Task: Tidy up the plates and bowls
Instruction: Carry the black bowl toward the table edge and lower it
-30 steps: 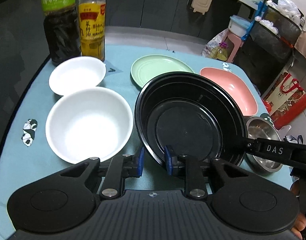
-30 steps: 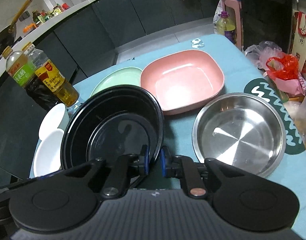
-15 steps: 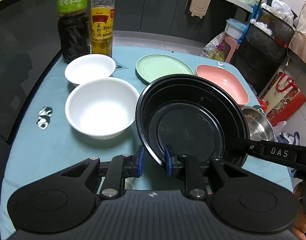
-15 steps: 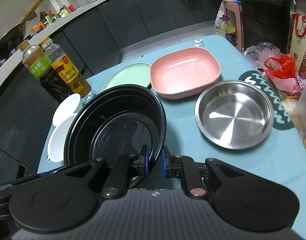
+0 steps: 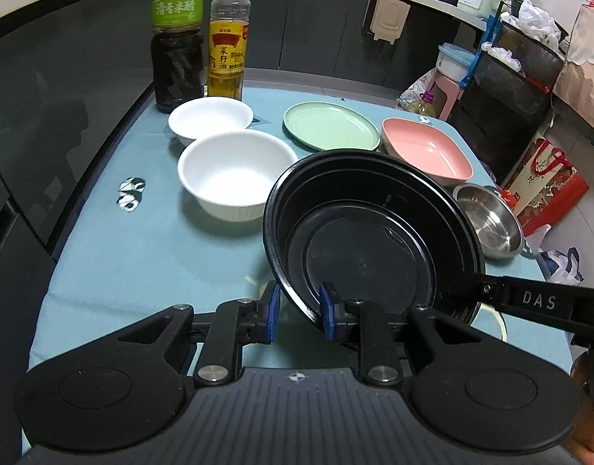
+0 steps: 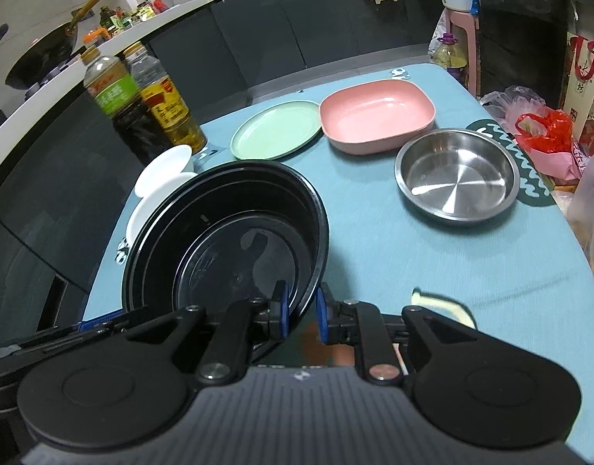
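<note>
Both grippers hold one large black bowl [image 5: 366, 232] above the table. My left gripper [image 5: 297, 312] is shut on its near rim. My right gripper [image 6: 300, 312] is shut on the opposite rim of the black bowl [image 6: 227, 240]. On the blue tablecloth stand a large white bowl [image 5: 235, 174], a small white bowl [image 5: 209, 118], a green plate [image 5: 330, 130], a pink square dish [image 5: 425, 151] and a steel bowl [image 5: 489, 221]. The right wrist view shows the green plate [image 6: 277, 130], pink dish [image 6: 376, 114] and steel bowl [image 6: 456, 174].
Two bottles, dark vinegar [image 5: 176, 38] and yellow oil [image 5: 227, 38], stand at the table's far left corner. Bags [image 6: 545, 131] and a dark green mat [image 6: 525, 178] lie at the right edge. The right gripper's arm [image 5: 537, 302] crosses below the black bowl.
Both grippers have lifted and pulled back with the black bowl. The dishes on the table look farther away and have not moved.
</note>
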Demonstrator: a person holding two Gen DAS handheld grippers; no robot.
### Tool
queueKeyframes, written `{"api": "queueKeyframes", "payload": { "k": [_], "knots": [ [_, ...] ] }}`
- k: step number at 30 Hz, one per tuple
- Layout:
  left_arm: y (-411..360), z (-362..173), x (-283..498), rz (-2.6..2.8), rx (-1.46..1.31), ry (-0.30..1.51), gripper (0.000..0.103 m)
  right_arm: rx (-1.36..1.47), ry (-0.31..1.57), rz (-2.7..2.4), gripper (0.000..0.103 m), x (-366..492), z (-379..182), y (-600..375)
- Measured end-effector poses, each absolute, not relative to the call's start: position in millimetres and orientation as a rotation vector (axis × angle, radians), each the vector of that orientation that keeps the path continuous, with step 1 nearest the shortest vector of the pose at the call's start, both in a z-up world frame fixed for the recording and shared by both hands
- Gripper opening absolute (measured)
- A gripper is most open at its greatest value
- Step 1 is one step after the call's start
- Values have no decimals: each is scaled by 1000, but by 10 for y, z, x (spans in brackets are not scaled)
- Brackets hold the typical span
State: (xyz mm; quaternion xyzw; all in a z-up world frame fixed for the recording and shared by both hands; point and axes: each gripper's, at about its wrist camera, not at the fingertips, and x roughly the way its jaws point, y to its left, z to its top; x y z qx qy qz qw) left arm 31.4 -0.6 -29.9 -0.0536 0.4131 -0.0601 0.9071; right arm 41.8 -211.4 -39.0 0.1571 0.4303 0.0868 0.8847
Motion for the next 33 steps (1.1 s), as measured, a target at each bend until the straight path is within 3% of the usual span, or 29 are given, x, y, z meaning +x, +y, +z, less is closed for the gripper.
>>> {"api": "queueKeyframes", "payload": {
  "k": [33],
  "knots": [
    [211, -496, -184, -122, -83, 917, 22, 288, 970, 218, 4, -27, -545, -1904]
  ]
}}
